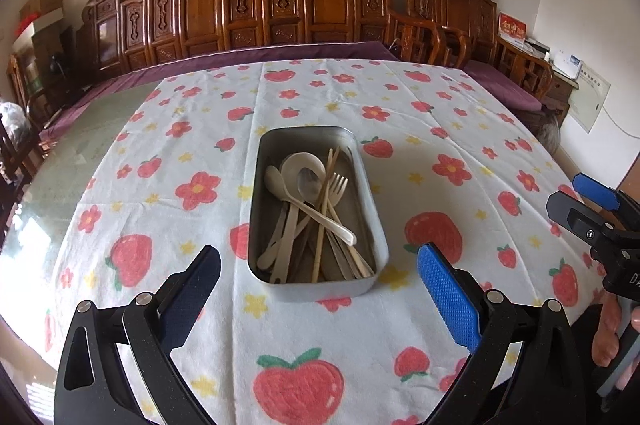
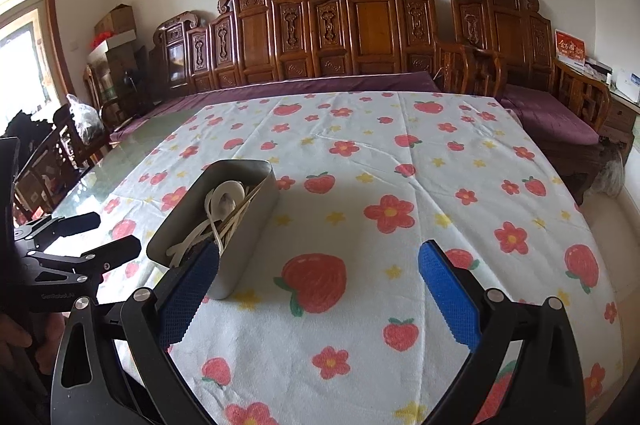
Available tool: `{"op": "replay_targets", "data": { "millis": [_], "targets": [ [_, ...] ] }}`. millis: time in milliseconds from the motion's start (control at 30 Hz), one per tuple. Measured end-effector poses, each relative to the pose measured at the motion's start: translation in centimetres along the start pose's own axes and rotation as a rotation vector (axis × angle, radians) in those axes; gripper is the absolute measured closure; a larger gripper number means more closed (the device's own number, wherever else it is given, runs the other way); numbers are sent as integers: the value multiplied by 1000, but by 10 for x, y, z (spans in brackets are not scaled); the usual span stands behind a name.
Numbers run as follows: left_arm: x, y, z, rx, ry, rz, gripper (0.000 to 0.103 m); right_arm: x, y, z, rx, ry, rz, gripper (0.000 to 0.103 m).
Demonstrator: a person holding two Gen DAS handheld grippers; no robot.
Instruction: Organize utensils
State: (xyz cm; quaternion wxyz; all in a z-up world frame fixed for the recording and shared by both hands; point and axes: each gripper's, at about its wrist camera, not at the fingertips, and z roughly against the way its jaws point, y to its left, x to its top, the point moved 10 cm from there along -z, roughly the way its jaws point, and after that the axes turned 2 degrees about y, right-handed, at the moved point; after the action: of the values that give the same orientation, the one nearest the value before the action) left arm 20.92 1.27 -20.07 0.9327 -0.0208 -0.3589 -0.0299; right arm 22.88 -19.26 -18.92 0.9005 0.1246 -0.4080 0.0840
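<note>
Left wrist view: metal tin (image 1: pixel 256 217) mid-table, utensils (image 1: pixel 316 213) all piled inside.

Spoons, fork (image 1: pixel 337 185) and chopsticks lie crossed in the tin on the strawberry cloth (image 1: pixel 440 129); nothing sits outside it, so collecting looks done or sorting not started. Your left gripper (image 1: pixel 320 289) is wide open, empty, just near of the tin. Your right gripper (image 2: pixel 320 285) is open too, empty, tin beside its left finger.

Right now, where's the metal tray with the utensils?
The metal tray sits mid-table on the fruit-print tablecloth, centred just beyond the open left gripper. In the right wrist view it lies left of centre, by that gripper's left finger.
</note>
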Motion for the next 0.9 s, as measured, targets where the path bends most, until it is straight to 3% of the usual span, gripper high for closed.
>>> {"op": "replay_targets", "data": {
  "millis": [267,900],
  "targets": [
    [5,-15,35,6,-49,3,8,1,-8,36,-14,-41,-9,3],
    [53,-38,181,46,-294,-6,8,67,16,175,-3,-285,32,3]
  ]
}}
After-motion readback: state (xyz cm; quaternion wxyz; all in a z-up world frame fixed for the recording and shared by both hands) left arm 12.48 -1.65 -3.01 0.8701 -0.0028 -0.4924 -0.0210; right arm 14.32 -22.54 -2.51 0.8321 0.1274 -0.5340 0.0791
